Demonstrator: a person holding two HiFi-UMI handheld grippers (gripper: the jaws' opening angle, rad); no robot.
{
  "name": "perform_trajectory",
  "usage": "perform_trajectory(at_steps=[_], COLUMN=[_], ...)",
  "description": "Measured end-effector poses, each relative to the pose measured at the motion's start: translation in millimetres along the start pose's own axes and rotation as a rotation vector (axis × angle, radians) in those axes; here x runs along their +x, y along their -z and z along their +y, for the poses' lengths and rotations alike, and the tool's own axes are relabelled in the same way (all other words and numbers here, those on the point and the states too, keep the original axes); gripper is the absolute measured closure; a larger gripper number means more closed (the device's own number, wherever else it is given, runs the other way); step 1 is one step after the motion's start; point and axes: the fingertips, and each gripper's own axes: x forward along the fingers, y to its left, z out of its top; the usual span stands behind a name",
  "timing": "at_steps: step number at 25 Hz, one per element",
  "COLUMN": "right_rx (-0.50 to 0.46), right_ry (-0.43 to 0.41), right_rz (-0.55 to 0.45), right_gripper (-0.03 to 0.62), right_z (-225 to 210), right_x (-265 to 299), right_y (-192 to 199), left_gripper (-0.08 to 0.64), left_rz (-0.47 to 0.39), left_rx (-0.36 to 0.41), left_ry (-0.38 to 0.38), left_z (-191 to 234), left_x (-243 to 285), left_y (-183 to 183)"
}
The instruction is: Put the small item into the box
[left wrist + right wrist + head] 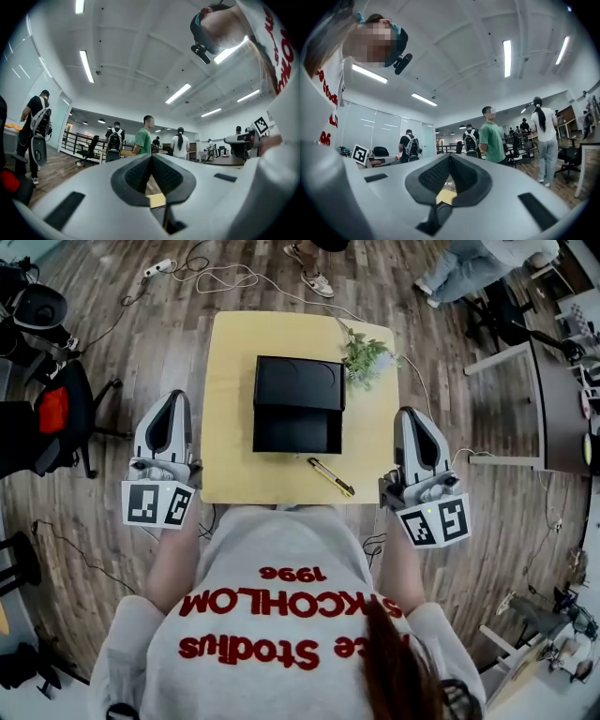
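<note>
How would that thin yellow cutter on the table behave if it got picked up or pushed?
The cutter looks slim and stiff, so it probably won't bend. It lies flat on the table, so rolling seems unlikely; a push might spin it. Lying so low, it may be awkward to pinch.

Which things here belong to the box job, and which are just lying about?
Job: open black box; yellow knife near it, likely the small item; left gripper, right gripper, both shut, empty.
Lying about: plant at the table corner; power strip.

Interior of box (298, 404) indistinct
</note>
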Motion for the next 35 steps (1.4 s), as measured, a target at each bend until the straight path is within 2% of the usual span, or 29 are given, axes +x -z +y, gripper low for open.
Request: perform_trajectory(at_steps=[5, 9, 18, 20, 23, 26, 30, 35], right_rx=[-0.005, -0.001, -0.006, -0.005, 0.034, 0.027, 0.013, 0.021], right_ry=[-0.080, -0.122, -0.120, -0.114, -0.118, -0.124, -0.155, -0.165], right_rz=[0.023, 0.037, 0.093, 0.140, 0.217, 0.304, 0.499, 0.735], right_gripper=[0.586, 0.586, 0.583, 0.577, 0.514, 0.494, 0.421, 0.401], right_z=[-23.8, -30.2, -25.5, -23.2, -12.6, -3.2, 5.9, 20.4], right_x=[18.5, 28.9, 35.5, 34.1, 31.5, 26.7, 9.3, -35.5], right_y=[5.1, 11.5, 31.2, 47.1, 76.8, 108.2, 168.6, 241.2], left_gripper=[0.554, 0.554, 0.554, 0.554, 0.554, 0.554, 0.554, 0.554], left_rz=[0.002, 0.017, 0.045, 0.063, 0.093, 0.116, 0.140, 0.183], left_rx=[0.005, 0.007, 0.003, 0.001, 0.001, -0.010, -0.038, -0.055], left_ry=[-0.068, -0.087, -0.040, -0.006, 0.048, 0.070, 0.081, 0.088], left_z=[-11.7, -19.9, -24.2, -28.0, -34.0, -36.7, -39.3, -38.7], left_x=[12.3, 14.1, 29.5, 35.4, 36.8, 37.8, 34.9, 26.8], left_y=[5.0, 13.1, 25.9, 31.3, 38.0, 47.5, 64.1, 83.8])
